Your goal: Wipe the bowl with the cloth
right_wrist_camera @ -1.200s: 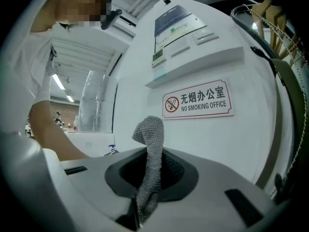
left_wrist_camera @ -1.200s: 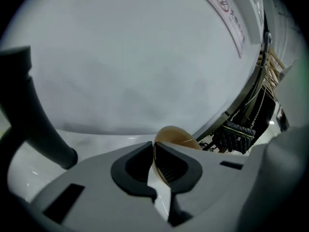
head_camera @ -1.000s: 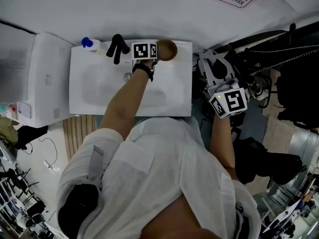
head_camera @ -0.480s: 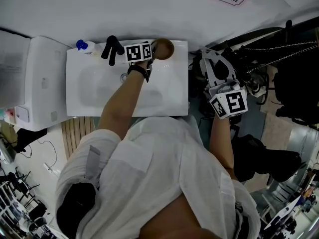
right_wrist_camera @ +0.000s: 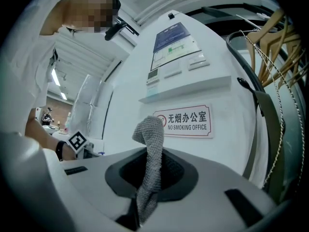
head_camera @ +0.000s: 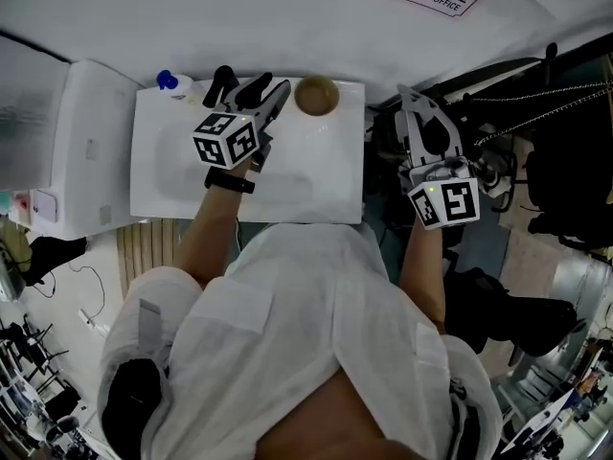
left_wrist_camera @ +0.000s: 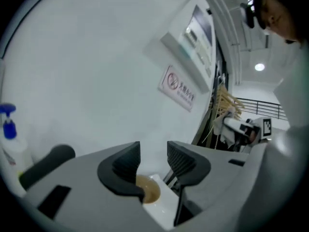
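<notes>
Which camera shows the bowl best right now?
The head view: the whole bowl shows from above, on the sink's corner by the wall. The left gripper view catches only part of it, behind the left claw, which has just been opening and holds nothing. The right gripper view misses it.

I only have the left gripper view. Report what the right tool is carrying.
Observer: The right tool is shut on a grey knitted cloth, which sticks up between its jaws.
Operator: Give me its place against the basin.
Observer: In the head view it is held off the right edge of the white basin, not over it.
Operator: Check the bowl from above.
Observer: The brown bowl stands upright on the basin's far right corner; nothing shows inside it.
</notes>
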Tool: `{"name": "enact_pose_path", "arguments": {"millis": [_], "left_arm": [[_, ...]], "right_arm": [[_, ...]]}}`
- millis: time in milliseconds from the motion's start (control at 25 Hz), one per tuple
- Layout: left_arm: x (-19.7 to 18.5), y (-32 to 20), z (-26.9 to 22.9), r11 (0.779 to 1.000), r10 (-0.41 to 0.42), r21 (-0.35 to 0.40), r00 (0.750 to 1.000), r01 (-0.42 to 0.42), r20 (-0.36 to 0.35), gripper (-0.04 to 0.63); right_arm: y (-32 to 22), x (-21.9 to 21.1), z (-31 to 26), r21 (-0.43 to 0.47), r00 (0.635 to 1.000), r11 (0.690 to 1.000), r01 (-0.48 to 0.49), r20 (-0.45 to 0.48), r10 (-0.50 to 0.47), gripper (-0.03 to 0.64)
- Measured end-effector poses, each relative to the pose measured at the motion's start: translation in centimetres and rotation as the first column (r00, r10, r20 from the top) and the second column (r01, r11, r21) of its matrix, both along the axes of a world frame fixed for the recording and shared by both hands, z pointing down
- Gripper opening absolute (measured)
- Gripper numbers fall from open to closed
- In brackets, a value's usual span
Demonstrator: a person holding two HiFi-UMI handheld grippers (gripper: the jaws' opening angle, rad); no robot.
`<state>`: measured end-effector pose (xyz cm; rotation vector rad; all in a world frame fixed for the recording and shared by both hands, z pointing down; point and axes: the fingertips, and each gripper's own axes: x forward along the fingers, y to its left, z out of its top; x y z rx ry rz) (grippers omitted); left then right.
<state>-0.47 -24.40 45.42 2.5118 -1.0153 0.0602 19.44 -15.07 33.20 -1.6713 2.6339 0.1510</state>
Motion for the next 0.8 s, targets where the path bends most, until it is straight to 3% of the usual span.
{"name": "enact_pose_path", "arguments": {"millis": [80,160,280,560,800], "left_arm": [[-1.2,1.1,-4.1,0.990,0.006,0.140,0.999,-0.001,-0.035,0.166],[-2.5,2.1,-7.5,0.963,-0.004,0.268,1.000,0.011,-0.023,0.127],[-4.5,3.1,-10.3,0.922,-0.053,0.386,0.998,0.041,0.020,0.066],[-8.5,4.1,-13.0,0.878,-0.122,0.471,0.992,0.090,0.038,0.021],[-10.2,4.9,-13.7,0.875,-0.142,0.470,0.990,0.118,0.015,0.021]], "right_arm": [[0.4,0.1,-0.8,0.024,1.000,1.000,-0.006,0.002,0.006,0.052],[0.7,0.2,-1.4,0.043,1.000,0.999,-0.011,0.004,0.011,0.052],[1.1,0.1,-1.6,0.054,1.000,0.998,-0.014,0.001,0.014,0.052],[1.6,0.2,-2.3,0.082,0.999,0.996,-0.033,-0.014,0.034,0.052],[2.0,0.9,-2.7,0.077,0.997,0.995,-0.066,-0.032,0.068,0.048]]}}
